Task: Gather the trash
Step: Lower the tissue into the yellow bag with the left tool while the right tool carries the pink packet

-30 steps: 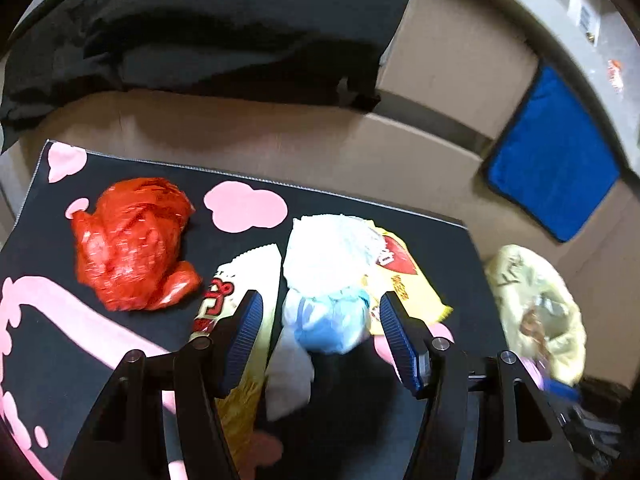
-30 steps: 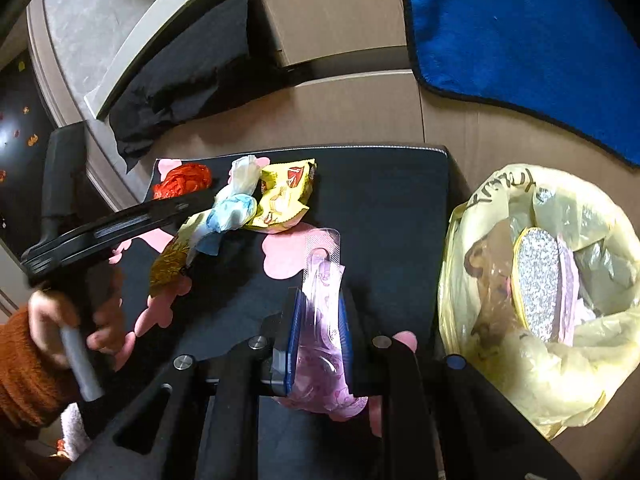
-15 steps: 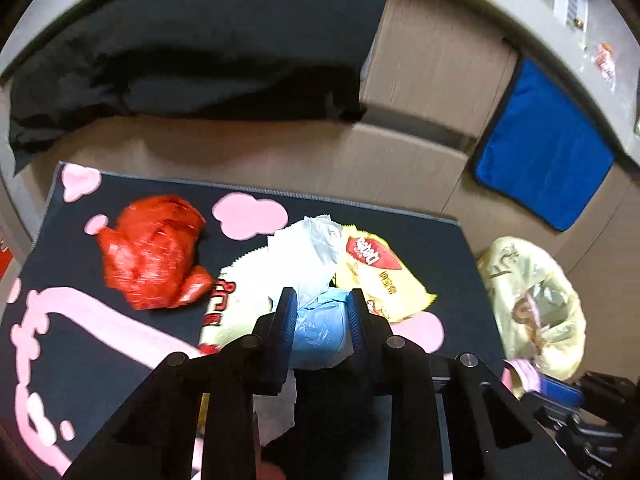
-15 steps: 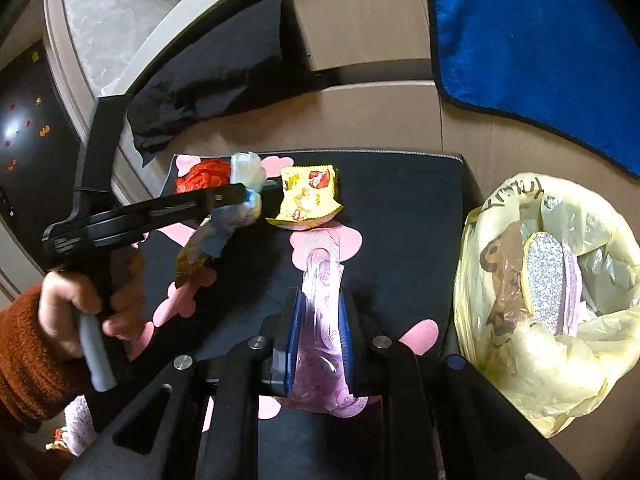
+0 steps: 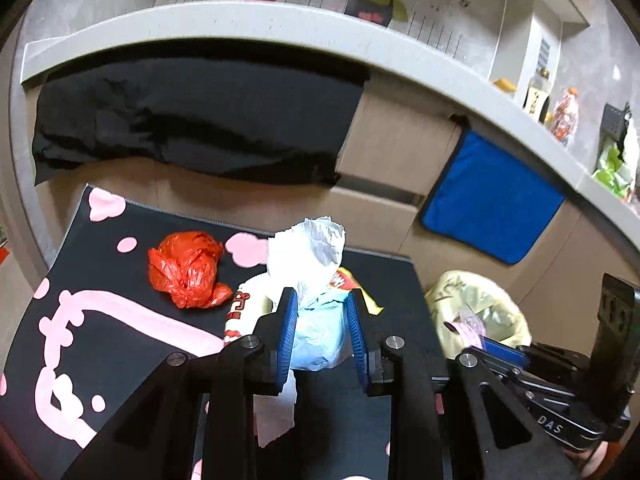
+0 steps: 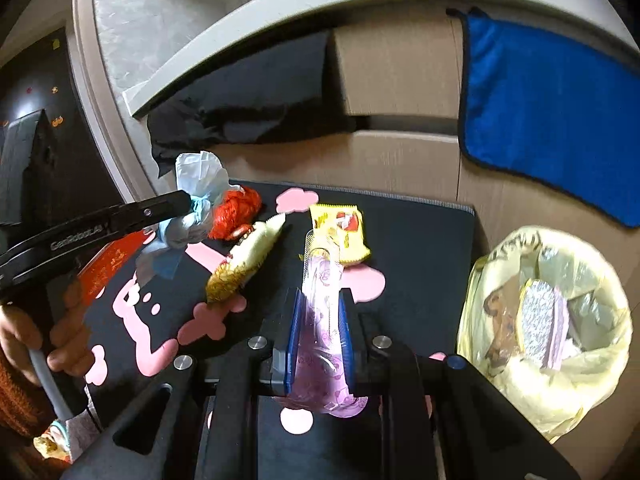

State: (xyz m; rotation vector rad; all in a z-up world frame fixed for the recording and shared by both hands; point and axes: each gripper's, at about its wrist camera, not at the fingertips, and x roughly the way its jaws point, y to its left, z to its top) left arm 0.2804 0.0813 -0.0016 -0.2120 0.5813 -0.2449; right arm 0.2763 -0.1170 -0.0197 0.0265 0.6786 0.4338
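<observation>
My left gripper (image 5: 322, 312) is shut on a crumpled white and blue plastic wad (image 5: 316, 280), lifted off the black mat (image 5: 100, 344); the same wad (image 6: 196, 208) shows in the right wrist view, clamped in the left gripper (image 6: 188, 204). My right gripper (image 6: 320, 312) is shut on a clear pink-printed wrapper (image 6: 322, 288). A red plastic bag (image 5: 186, 270), a white and gold snack wrapper (image 6: 244, 262) and a yellow snack packet (image 6: 340, 232) lie on the mat. A yellow trash bag (image 6: 544, 332) stands open to the right of the mat, with wrappers inside.
Cardboard boxes (image 5: 392, 152) back the mat, with a black cloth (image 5: 192, 120) draped over the left one and a blue cloth (image 5: 492, 196) over the right. A grey ledge (image 5: 280, 28) runs above. A hand (image 6: 24, 344) in an orange sleeve holds the left gripper's handle.
My left gripper closed on the white and blue wad and raised it off the mat. My right gripper rose a little with the pink wrapper still clamped.
</observation>
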